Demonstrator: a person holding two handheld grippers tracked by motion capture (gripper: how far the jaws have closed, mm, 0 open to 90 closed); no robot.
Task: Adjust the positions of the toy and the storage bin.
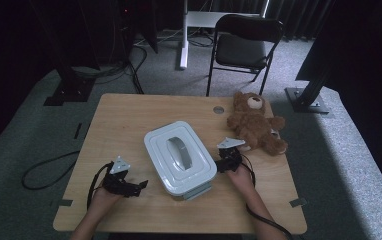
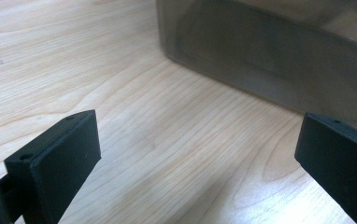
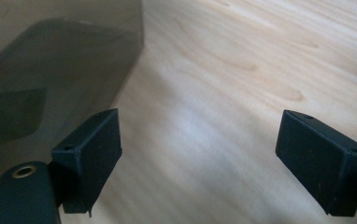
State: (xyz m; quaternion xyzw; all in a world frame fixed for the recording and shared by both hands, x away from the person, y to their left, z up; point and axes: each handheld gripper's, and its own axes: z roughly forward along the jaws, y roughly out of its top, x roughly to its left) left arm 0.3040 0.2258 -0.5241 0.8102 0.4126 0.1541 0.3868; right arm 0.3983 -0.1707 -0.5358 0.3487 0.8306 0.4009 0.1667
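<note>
claws open, flanking lidded box; wooden table, grey carpet.

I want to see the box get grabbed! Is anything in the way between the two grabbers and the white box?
Nothing visible is. The left gripper and right gripper sit on either side of the white lidded box, jaws open, with only bare table between each and the box. The teddy bear lies off beyond the right gripper.
</note>
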